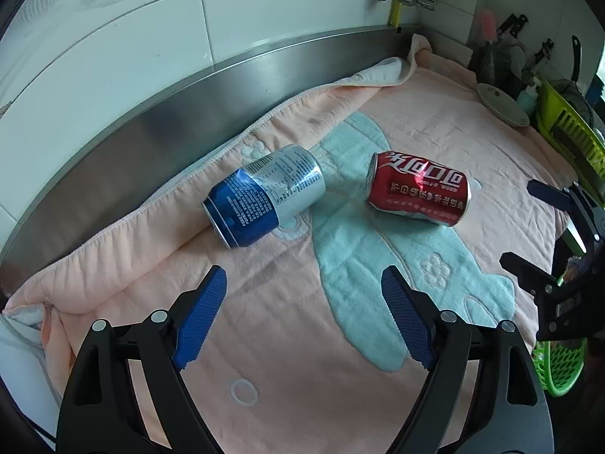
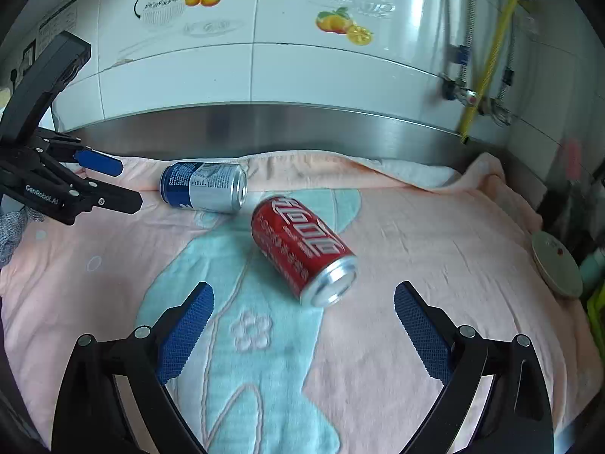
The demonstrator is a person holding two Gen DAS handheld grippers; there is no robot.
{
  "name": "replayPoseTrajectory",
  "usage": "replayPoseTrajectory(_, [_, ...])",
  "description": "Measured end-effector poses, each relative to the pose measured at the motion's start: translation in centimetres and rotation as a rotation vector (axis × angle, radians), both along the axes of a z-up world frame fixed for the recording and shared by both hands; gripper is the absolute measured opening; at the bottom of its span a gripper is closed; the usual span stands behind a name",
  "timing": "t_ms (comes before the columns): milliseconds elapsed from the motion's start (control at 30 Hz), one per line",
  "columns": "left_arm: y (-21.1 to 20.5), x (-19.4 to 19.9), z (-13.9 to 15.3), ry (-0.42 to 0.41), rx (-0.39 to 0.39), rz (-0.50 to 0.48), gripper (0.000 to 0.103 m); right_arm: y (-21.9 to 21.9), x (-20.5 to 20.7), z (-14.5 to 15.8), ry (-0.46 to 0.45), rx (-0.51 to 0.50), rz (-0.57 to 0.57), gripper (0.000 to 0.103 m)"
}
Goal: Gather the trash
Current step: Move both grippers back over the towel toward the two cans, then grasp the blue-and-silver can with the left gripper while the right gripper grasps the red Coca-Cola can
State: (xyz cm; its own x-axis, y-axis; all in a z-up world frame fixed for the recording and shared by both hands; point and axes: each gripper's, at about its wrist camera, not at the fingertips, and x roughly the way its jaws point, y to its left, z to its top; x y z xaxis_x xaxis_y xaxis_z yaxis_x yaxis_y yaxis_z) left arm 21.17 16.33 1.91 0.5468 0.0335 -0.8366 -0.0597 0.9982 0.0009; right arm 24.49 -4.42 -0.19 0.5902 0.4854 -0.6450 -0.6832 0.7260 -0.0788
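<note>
**A:** Start at your own claws. Your left gripper (image 1: 304, 314) has its jaws spread wide with nothing between the blue pads, only towel below. Your right gripper (image 2: 304, 325) is the same: wide apart, holding nothing.

**B:** And what lies just beyond them?

**A:** Ahead of your left claw is the blue and silver can (image 1: 264, 196), lying on its side, dented, against the raised fold of the pink towel (image 1: 264, 359) near the steel backsplash (image 1: 151, 151). Ahead of your right claw is the red can (image 2: 304, 247), also on its side, its open silver end turned toward you and close to the gap between your fingers. The two cans are near each other but apart.

**B:** So how far along am I?

**A:** By my reading, you're at the start. Neither can is picked up, and each claw is only lined up with one. A green basket (image 1: 559, 363) shows at the edge beside your right gripper in the left wrist view; it may be where the trash goes, but I can't tell that for sure.

**B:** What's left, then?

**A:** Everything: closing on each can, lifting, and dropping both wherever the trash belongs.
</note>
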Motion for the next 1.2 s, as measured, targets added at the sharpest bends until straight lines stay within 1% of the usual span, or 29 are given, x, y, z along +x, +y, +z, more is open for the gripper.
replayPoseTrajectory(167, [1.2,1.2,-0.3,-0.008,0.028,-0.012,0.083,2.4,2.9,-0.4,0.012,-0.051,0.052,0.093])
replayPoseTrajectory(267, [1.9,2.2,-0.5,-0.014,0.028,-0.033,0.083,3.7,4.6,-1.1,0.041,-0.080,0.089,0.093])
replayPoseTrajectory(433, [2.3,4.2,-1.1,-0.006,0.042,-0.105,0.085,5.4,6.5,-2.4,0.049,-0.144,0.134,0.093])
replayPoseTrajectory(500, [2.2,5.0,-1.4,-0.007,0.065,-0.130,0.088,5.9,6.7,-2.9,0.054,-0.163,0.155,0.093])
replayPoseTrajectory(533, [2.3,5.5,-1.7,-0.005,0.070,-0.153,0.088,6.2,6.9,-3.1,0.047,-0.177,0.162,0.093])
replayPoseTrajectory(600, [2.4,6.3,-2.1,-0.005,0.093,-0.172,0.088,6.7,7.3,-3.7,0.061,-0.196,0.179,0.093])
replayPoseTrajectory(667, [2.7,6.9,-2.4,0.002,0.087,-0.197,0.088,7.1,7.5,-4.2,0.060,-0.213,0.187,0.093])
replayPoseTrajectory(700, [2.9,7.3,-2.7,0.012,0.084,-0.216,0.089,7.3,7.7,-4.5,0.078,-0.216,0.200,0.093])
replayPoseTrajectory(800, [3.2,8.0,-3.3,0.020,0.089,-0.264,0.090,8.0,8.3,-5.1,0.089,-0.241,0.209,0.093])
replayPoseTrajectory(867, [3.3,8.4,-3.7,0.027,0.080,-0.294,0.090,8.3,8.7,-5.4,0.098,-0.243,0.207,0.093])
replayPoseTrajectory(900, [3.2,8.5,-3.8,0.027,0.086,-0.306,0.092,8.4,8.9,-5.5,0.107,-0.245,0.208,0.092])
replayPoseTrajectory(967, [3.1,9.0,-4.1,0.031,0.093,-0.336,0.092,8.5,9.4,-5.8,0.135,-0.242,0.209,0.078])
replayPoseTrajectory(1033, [3.0,9.4,-4.3,0.037,0.094,-0.357,0.092,8.6,9.7,-6.0,0.141,-0.255,0.203,0.077])
replayPoseTrajectory(1100, [2.9,9.8,-4.3,0.031,0.115,-0.374,0.092,8.3,9.7,-5.8,0.146,-0.245,0.199,0.075])
replayPoseTrajectory(1200, [2.8,10.5,-4.8,0.039,0.111,-0.402,0.092,7.4,9.5,-5.4,0.165,-0.221,0.177,0.069])
